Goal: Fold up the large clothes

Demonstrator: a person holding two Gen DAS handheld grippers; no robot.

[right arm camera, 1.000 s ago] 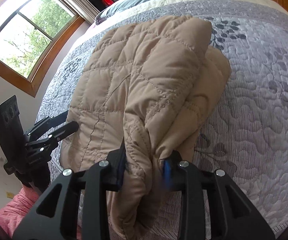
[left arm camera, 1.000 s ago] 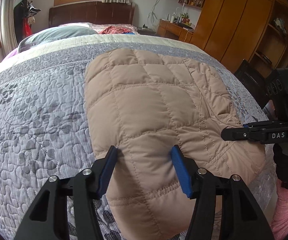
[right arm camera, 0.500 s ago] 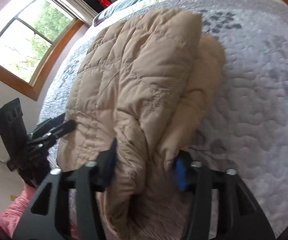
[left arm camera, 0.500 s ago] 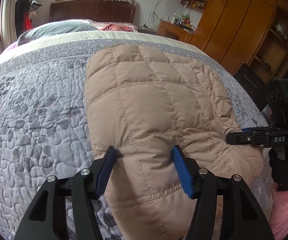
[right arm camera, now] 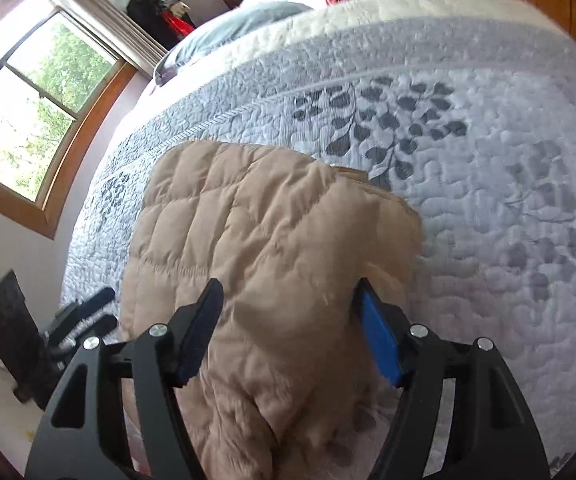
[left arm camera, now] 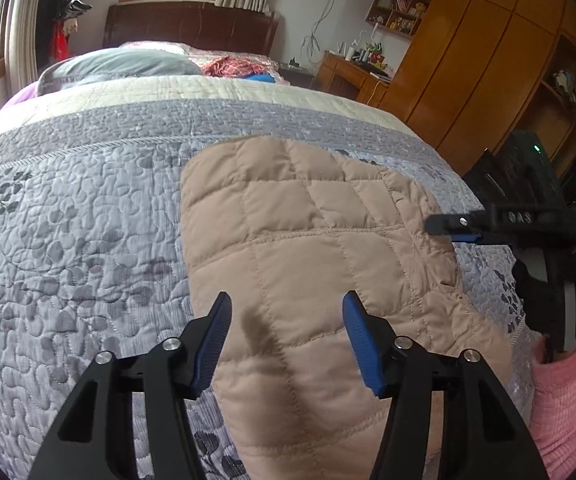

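Note:
A tan quilted puffer jacket (left arm camera: 319, 248) lies folded on the grey patterned bedspread (left arm camera: 72, 240), near the bed's foot edge. My left gripper (left arm camera: 286, 320) is open above the jacket's near end, holding nothing. My right gripper (right arm camera: 288, 312) is open over the jacket's (right arm camera: 256, 240) right side, its jaws wide apart and free of the fabric. The right gripper also shows in the left wrist view (left arm camera: 463, 228) by the jacket's right edge. The left gripper shows in the right wrist view (right arm camera: 84, 320) at the lower left.
Pillows (left arm camera: 120, 66) and loose clothes (left arm camera: 232, 66) lie at the head of the bed. A wooden wardrobe (left arm camera: 479, 72) and desk (left arm camera: 351, 76) stand to the right. A window (right arm camera: 36, 108) is on the left wall.
My right gripper has opened and let go of the jacket's fold, which now lies flat on the bed. Both grippers have risen and pulled back a little.

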